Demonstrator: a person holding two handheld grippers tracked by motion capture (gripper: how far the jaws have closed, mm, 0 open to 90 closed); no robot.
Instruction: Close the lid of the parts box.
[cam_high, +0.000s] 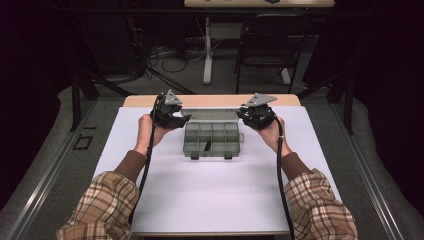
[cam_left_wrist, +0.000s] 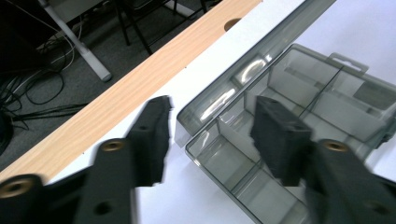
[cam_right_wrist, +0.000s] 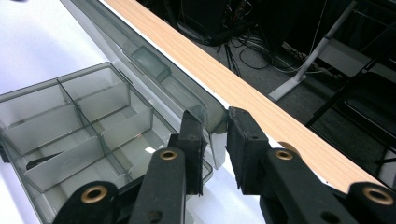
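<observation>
We hold the box (cam_high: 212, 140) mid-counter (cam_high: 225, 200). Right gripper (cam_right_wrist: 215, 140) jaws clamp the open lid's (cam_right_wrist: 187, 88) corner; left gripper (cam_left_wrist: 210, 135) jaws gape, straddling the opposite corner untouched.

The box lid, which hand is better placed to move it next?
Probably the right gripper: its jaws grip the lid corner. The left gripper stands open astride the box corner.

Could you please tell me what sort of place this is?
Probably a lab or recording studio: dark curtains surround a white-topped wooden table, loose black cables lie on the grey floor, and a black folding chair stands behind.
</observation>
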